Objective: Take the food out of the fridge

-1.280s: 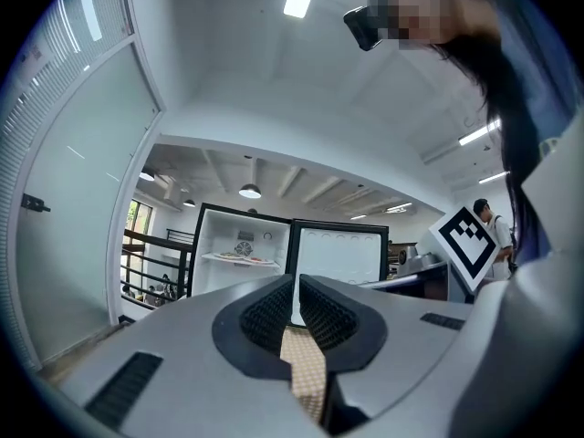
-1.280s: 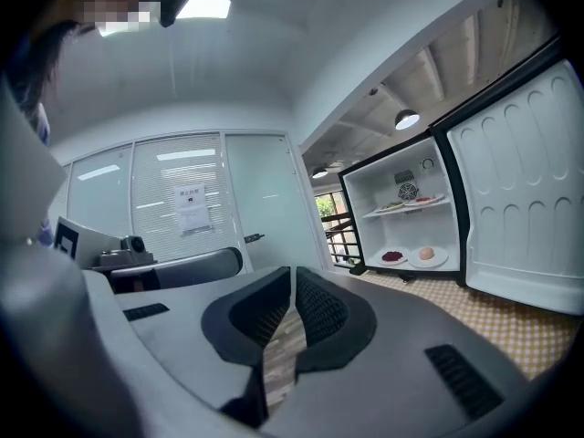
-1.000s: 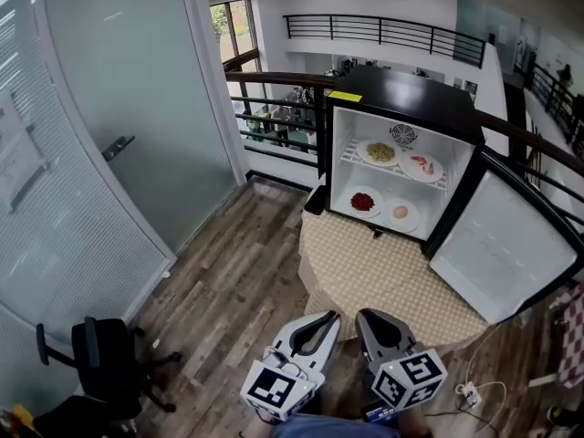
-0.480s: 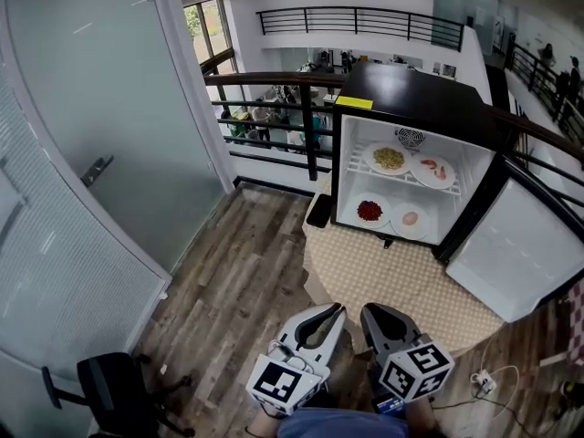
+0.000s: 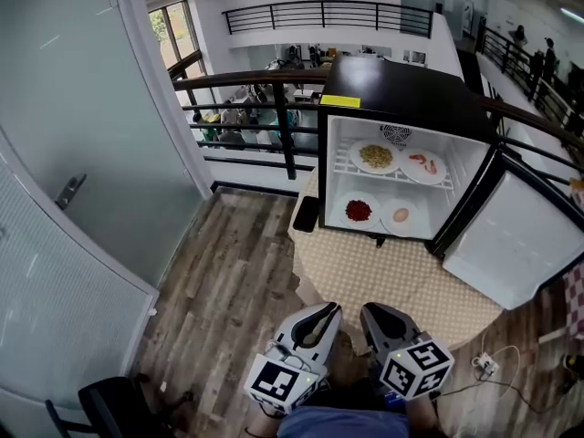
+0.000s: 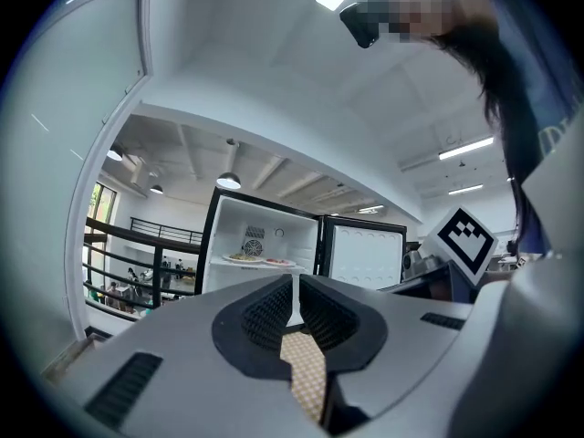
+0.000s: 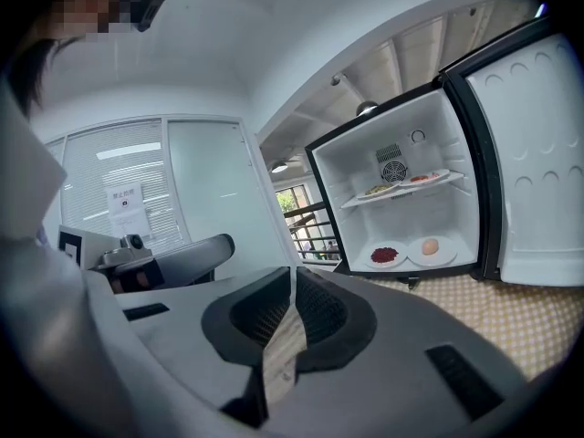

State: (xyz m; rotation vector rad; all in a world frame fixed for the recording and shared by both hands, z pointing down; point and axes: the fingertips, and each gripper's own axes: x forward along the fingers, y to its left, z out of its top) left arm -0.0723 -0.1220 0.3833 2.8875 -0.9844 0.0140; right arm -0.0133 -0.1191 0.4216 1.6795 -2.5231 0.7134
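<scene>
A small black fridge (image 5: 392, 89) stands open on a round table with a checked cloth (image 5: 392, 281). On its upper shelf lie a plate of yellow food (image 5: 375, 156) and a plate of shrimp (image 5: 422, 165). Below are a plate of red food (image 5: 359, 211) and a plate with a pale round piece (image 5: 401, 215); the right gripper view shows these two plates as well, the red food (image 7: 385, 255) and the pale piece (image 7: 431, 245). My left gripper (image 5: 327, 311) and right gripper (image 5: 370, 314) are side by side at the table's near edge, both shut and empty, well short of the fridge.
The fridge door (image 5: 511, 245) swings open to the right. A dark flat object (image 5: 306, 213) lies at the table's left edge. A frosted glass wall (image 5: 82, 153) fills the left, a railing (image 5: 246, 108) runs behind, and a power strip (image 5: 484, 365) lies on the floor.
Both grippers and the head view have moved forward toward the table and fridge. The fridge looks nearer and more centred. The jaws stay shut.
</scene>
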